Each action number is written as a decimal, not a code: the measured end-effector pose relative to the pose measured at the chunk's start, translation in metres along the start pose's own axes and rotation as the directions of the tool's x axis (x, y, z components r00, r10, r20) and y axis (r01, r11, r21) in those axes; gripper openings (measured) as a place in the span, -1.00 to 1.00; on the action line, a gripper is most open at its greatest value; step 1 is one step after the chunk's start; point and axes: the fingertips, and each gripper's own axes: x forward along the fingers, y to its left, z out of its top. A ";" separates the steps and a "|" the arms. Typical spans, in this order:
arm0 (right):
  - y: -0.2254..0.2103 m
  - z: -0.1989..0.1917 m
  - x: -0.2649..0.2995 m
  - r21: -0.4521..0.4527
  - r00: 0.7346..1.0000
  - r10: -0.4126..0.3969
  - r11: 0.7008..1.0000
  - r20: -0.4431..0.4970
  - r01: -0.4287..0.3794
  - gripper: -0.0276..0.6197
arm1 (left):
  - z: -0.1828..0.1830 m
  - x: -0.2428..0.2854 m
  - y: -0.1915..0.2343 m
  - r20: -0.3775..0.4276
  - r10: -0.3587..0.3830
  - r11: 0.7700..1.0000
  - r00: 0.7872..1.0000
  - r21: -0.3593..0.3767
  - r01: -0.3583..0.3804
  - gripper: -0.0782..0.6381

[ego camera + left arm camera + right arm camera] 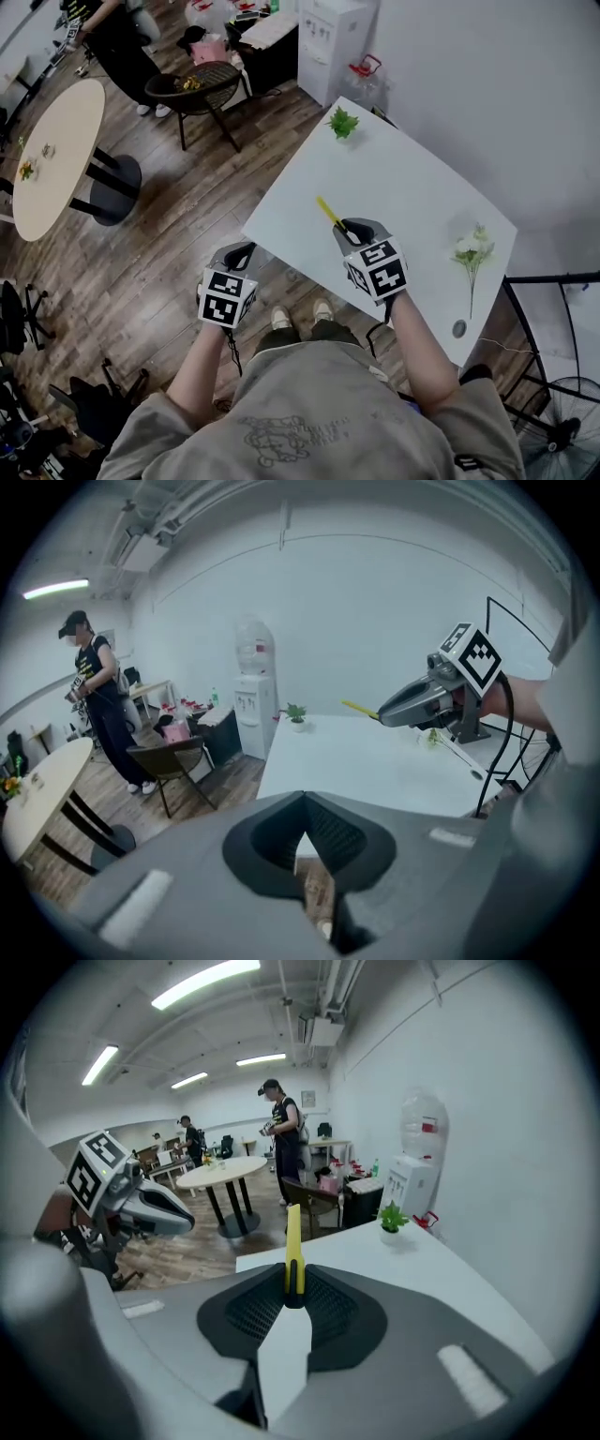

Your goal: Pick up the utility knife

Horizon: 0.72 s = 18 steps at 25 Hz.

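Counted out: two grippers, one in each hand; one utility knife; one white table; one small potted plant near the table's far corner; one pale flower sprig lying toward the table's right edge, well apart from the plant. Further off on the wooden floor: one round light-topped table, one dark chair, one white water dispenser against the wall. Right gripper poised over the near part of the white table, jaws clamped narrow on the rear end of the knife. Seen along those jaws, the yellow knife pinched upright between the two ribbed pads of the right gripper, its length pointing straight ahead past the jaw tips toward the plant. From the other side, the same gripper raised above the table top, knife tip sticking out forward and clear of the surface. Left gripper held off the table's near-left edge, over the floor, well apart from the knife. Left gripper with jaws brought together at the tips, nothing gripped between them, only table corner and floorboards showing through the gap below. One person standing in the background by the chair.
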 end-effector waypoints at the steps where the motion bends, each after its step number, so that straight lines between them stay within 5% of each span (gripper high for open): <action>1: 0.001 0.012 -0.008 0.013 0.999 0.002 1.000 0.032 -0.003 -0.63 | 0.011 -0.005 0.002 0.022 0.006 1.000 1.000 0.013 -0.006 -0.78; 9: 0.021 0.099 -0.085 0.027 0.957 -0.017 1.000 0.290 0.010 -0.63 | 0.096 -0.066 0.007 0.196 0.050 0.981 0.979 0.176 -0.085 -0.78; 12: 0.027 0.124 -0.117 0.013 0.925 -0.034 0.999 0.380 0.031 -0.63 | 0.126 -0.094 0.001 0.273 0.057 0.961 0.960 0.247 -0.127 -0.78; 18: 0.041 0.149 -0.187 0.038 0.853 -0.065 0.998 0.519 0.053 -0.63 | 0.170 -0.148 -0.020 0.418 0.009 0.955 0.909 0.265 -0.131 -0.78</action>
